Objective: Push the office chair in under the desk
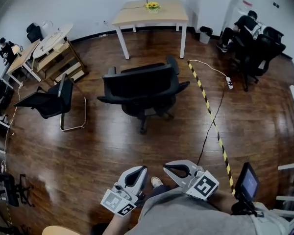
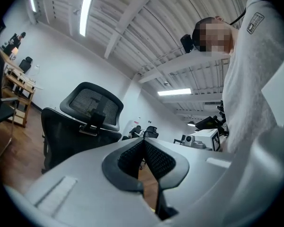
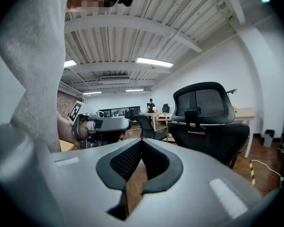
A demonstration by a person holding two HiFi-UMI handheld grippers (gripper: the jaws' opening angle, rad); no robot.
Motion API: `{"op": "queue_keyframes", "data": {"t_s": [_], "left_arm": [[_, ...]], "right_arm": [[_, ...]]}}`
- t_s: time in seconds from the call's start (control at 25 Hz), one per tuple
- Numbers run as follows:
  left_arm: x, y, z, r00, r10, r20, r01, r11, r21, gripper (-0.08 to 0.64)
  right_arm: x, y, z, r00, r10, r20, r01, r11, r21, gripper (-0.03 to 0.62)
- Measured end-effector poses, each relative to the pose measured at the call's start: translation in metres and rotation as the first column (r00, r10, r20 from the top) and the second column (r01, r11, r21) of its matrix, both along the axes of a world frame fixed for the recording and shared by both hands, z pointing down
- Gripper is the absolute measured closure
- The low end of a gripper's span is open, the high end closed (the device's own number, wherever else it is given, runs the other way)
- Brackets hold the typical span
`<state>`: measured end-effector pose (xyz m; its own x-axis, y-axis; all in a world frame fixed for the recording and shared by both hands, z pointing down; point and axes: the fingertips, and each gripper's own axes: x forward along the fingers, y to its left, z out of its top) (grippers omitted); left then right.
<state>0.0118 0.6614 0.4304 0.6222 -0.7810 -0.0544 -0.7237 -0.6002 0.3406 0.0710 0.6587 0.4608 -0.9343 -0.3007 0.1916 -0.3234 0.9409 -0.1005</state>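
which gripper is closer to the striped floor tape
Right. The right gripper is left of the striped tape near its lower end; the left gripper is farther left, beyond the right one.

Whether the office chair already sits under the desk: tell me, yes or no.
No, the office chair stands apart from the desk, none of it beneath the tabletop.

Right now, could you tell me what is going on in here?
A person holds a claw in each hand, the left claw and right claw both shut and empty, close to the body. The black office chair stands out on the wooden floor ahead, touched by neither, clear of the light desk. It is not yet pushed in.
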Motion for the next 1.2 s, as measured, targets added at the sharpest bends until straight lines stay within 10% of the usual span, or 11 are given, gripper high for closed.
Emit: {"op": "queue_keyframes", "data": {"t_s": [0.4, 1.2], "left_arm": [[-0.024, -0.001, 0.006, 0.993, 0.121, -0.013, -0.121, 0.993, -0.015, 0.560], [-0.021, -0.049, 0.005, 0.995, 0.101, -0.007, -0.101, 0.995, 0.015, 0.560]], "right_arm": [[-0.027, 0.001, 0.006, 0.995, 0.104, -0.006, -0.104, 0.995, -0.006, 0.588], [-0.032, -0.043, 0.001, 0.995, 0.096, 0.008, -0.096, 0.995, 0.023, 0.588]]}}
